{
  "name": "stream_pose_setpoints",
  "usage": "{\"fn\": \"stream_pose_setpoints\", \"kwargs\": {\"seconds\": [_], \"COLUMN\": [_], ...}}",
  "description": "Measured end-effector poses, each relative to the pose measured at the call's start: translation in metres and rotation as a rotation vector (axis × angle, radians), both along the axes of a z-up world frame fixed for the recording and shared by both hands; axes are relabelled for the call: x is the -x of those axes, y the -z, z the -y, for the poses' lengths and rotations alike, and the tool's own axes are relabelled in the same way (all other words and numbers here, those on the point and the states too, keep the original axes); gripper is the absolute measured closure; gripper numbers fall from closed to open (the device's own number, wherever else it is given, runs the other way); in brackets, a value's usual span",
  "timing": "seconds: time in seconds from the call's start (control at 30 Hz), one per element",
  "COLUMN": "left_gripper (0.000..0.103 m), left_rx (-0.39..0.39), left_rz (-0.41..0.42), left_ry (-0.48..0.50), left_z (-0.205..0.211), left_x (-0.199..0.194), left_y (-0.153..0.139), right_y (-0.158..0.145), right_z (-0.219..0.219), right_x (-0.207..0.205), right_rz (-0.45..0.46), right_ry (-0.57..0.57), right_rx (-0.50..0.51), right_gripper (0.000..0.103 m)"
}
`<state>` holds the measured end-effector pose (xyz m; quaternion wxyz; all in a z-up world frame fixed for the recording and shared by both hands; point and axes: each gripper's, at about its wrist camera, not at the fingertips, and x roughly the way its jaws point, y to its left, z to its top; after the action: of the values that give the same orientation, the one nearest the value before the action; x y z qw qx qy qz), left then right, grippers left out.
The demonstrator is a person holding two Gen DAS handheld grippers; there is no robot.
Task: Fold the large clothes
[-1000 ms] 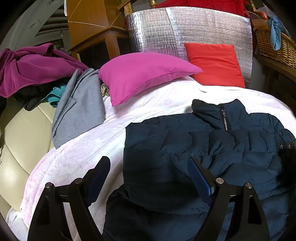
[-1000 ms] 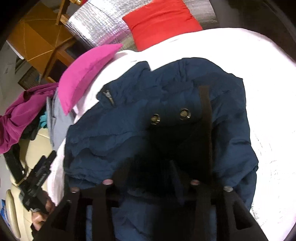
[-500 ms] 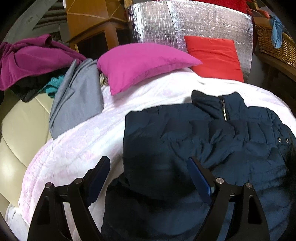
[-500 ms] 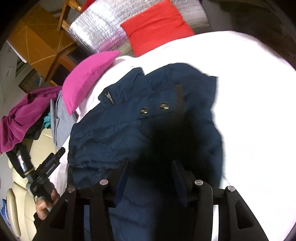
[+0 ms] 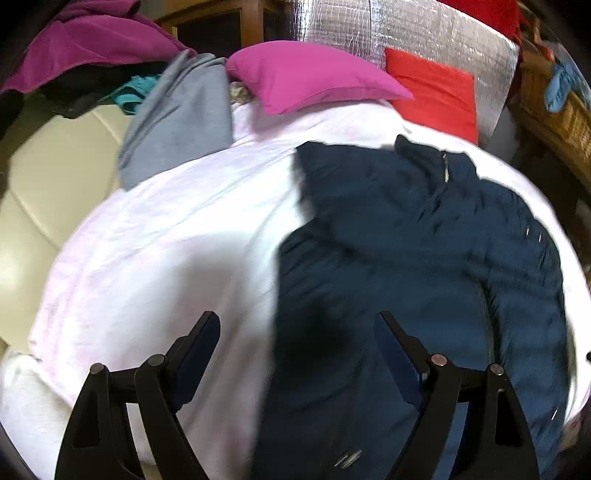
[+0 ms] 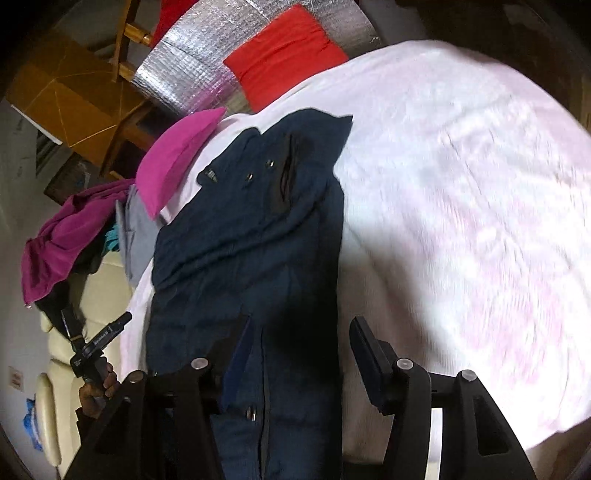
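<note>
A dark navy puffer jacket point(image 5: 424, 266) lies on a white-pink bedspread point(image 5: 177, 236), collar and zipper toward the pillows. It also shows in the right wrist view point(image 6: 243, 251) as a long narrow shape with snap buttons. My left gripper point(image 5: 295, 343) is open and empty, above the jacket's left edge near its lower part. My right gripper point(image 6: 299, 347) is open and empty, above the jacket's right edge near its lower end. The left gripper also shows in the right wrist view point(image 6: 99, 343), held in a hand at the far left.
A magenta pillow point(image 5: 310, 74) and a red pillow point(image 5: 436, 96) lean on a silver foil panel point(image 5: 406, 33) at the bed's head. A grey garment point(image 5: 184, 114) and a purple one point(image 5: 85, 48) lie on a cream sofa point(image 5: 40, 192) at left. A wicker basket point(image 5: 554, 103) stands right.
Both grippers have pulled back and up from the jacket. The right gripper has let go of the dark fabric it covered and its jaws now stand wide apart. The jacket lies narrower.
</note>
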<state>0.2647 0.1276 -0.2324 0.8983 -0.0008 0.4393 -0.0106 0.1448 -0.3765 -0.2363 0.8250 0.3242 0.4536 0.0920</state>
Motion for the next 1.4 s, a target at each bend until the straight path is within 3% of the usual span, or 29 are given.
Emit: {"fn": "stream_pose_setpoints", "kwargs": {"seconds": [0.1, 0.3, 0.43, 0.53, 0.67, 0.83, 0.93, 1.13, 1.17, 1.23, 1.3, 1.4], "left_gripper": [0.017, 0.017, 0.017, 0.017, 0.017, 0.017, 0.017, 0.019, 0.023, 0.035, 0.052, 0.06], "left_rx": [-0.018, 0.091, 0.21, 0.355, 0.472, 0.456, 0.511, 0.547, 0.549, 0.559, 0.55, 0.532], "left_rz": [-0.034, -0.155, -0.231, -0.294, -0.326, -0.396, -0.437, -0.475, -0.476, -0.472, -0.46, -0.444], "left_ry": [0.012, 0.044, 0.07, 0.084, 0.137, 0.219, 0.23, 0.264, 0.263, 0.266, 0.275, 0.293], "left_z": [-0.022, -0.055, -0.068, -0.072, -0.064, -0.038, -0.032, -0.021, -0.022, -0.026, -0.027, -0.026], "left_x": [0.025, 0.061, 0.081, 0.085, 0.085, 0.075, 0.067, 0.055, 0.056, 0.058, 0.059, 0.06], "left_y": [0.0, 0.018, 0.037, 0.049, 0.051, 0.061, 0.072, 0.079, 0.079, 0.077, 0.074, 0.069], "right_y": [0.011, 0.038, 0.056, 0.07, 0.081, 0.091, 0.094, 0.103, 0.103, 0.101, 0.095, 0.082], "right_z": [-0.003, -0.007, -0.01, -0.013, -0.021, -0.035, -0.041, -0.046, -0.047, -0.051, -0.052, -0.054], "right_x": [0.016, 0.041, 0.059, 0.068, 0.077, 0.076, 0.074, 0.073, 0.071, 0.07, 0.071, 0.071], "right_rz": [-0.009, -0.06, -0.092, -0.11, -0.106, -0.105, -0.117, -0.117, -0.113, -0.109, -0.092, -0.037], "right_ry": [-0.015, -0.033, -0.051, -0.056, -0.072, -0.094, -0.099, -0.069, -0.069, -0.089, -0.114, -0.143], "right_rx": [-0.052, -0.108, -0.137, -0.187, -0.252, -0.335, -0.345, -0.395, -0.399, -0.405, -0.407, -0.417], "right_gripper": [0.043, 0.042, 0.042, 0.042, 0.041, 0.037, 0.036, 0.035, 0.037, 0.055, 0.066, 0.072]}}
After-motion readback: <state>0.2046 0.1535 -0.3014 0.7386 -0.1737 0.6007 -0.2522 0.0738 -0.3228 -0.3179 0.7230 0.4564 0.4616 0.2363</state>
